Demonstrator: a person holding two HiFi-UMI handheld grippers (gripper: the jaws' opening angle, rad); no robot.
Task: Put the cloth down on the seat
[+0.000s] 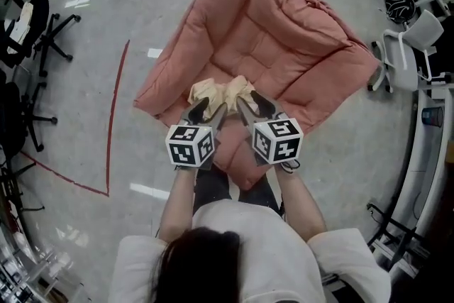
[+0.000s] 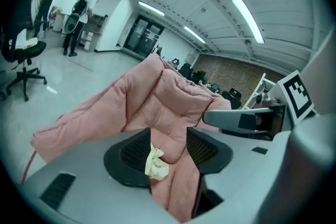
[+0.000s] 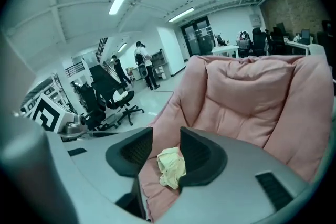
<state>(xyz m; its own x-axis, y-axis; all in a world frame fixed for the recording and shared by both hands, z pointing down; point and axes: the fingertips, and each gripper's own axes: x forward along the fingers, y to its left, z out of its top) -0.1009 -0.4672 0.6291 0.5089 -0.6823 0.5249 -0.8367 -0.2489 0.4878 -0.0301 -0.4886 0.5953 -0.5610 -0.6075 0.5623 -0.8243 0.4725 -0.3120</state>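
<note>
The pale yellow cloth (image 1: 220, 91) lies bunched on the front edge of the pink padded seat (image 1: 269, 32). Both grippers point at it from the near side. My left gripper (image 1: 211, 108) is at the cloth's left part; in the left gripper view its jaws (image 2: 169, 147) stand wide apart, with a scrap of cloth (image 2: 156, 164) beside the left pad and pink cushion showing through the gap. My right gripper (image 1: 254, 103) is at the cloth's right part; its jaws (image 3: 166, 148) stand apart, and the cloth (image 3: 171, 165) sits between them against the right pad only.
The pink seat sits on a shiny grey floor with a red taped line (image 1: 113, 110) to its left. Black office chairs (image 1: 35, 32) stand at the far left, a white chair (image 1: 408, 53) and desks at the right. People (image 2: 79, 13) stand far off.
</note>
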